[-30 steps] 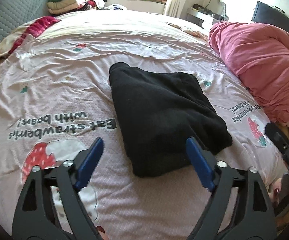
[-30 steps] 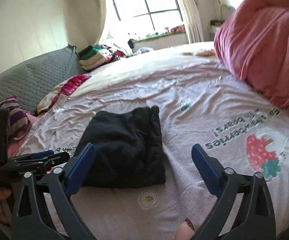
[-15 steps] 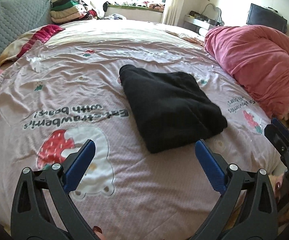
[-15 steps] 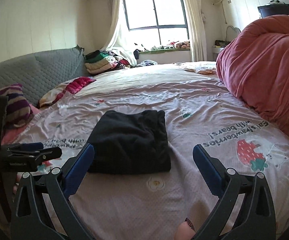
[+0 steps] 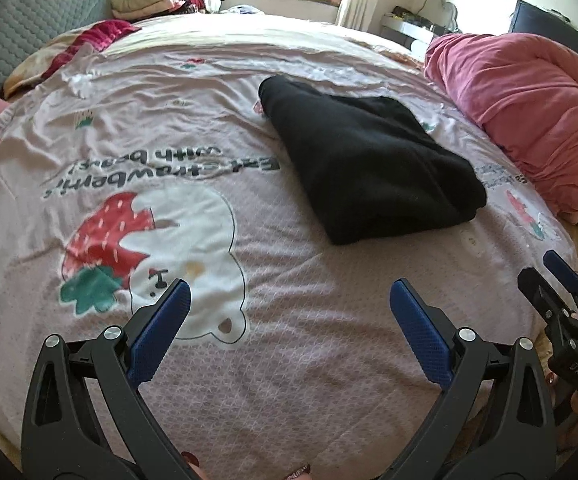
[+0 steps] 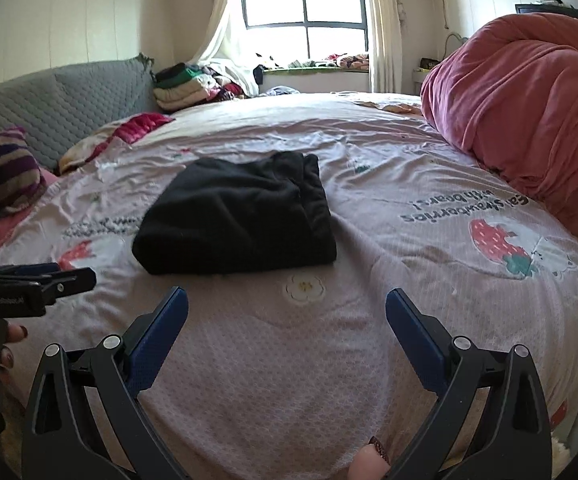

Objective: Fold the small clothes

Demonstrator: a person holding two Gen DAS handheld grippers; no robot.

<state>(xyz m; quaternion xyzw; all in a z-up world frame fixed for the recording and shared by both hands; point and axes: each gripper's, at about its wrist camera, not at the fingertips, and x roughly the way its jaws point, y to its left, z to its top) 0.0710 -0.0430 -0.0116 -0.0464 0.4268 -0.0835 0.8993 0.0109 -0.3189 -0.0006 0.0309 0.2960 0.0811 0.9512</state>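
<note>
A black garment [image 5: 369,156] lies folded into a thick rectangle on the pink bedspread [image 5: 217,384]; the right wrist view shows the same garment [image 6: 237,216] in mid-bed. My left gripper [image 5: 289,300] is open with nothing between its blue pads, short of the garment and to its left. My right gripper [image 6: 287,304] is also open and empty, hovering in front of the garment's near edge. The right gripper [image 5: 557,292] shows at the right edge of the left wrist view. The left gripper [image 6: 37,280] shows at the left edge of the right wrist view.
A bulky red quilt [image 6: 529,112] is heaped along the right side of the bed. A grey padded headboard [image 6: 61,108], a striped pillow [image 6: 9,168] and a pile of folded clothes [image 6: 185,88] lie at the left and back. A window [image 6: 305,4] is behind.
Both grippers have pulled back from the black garment toward the near edge of the bed and sunk lower. The garment lies still, now farther from both sets of pads.
</note>
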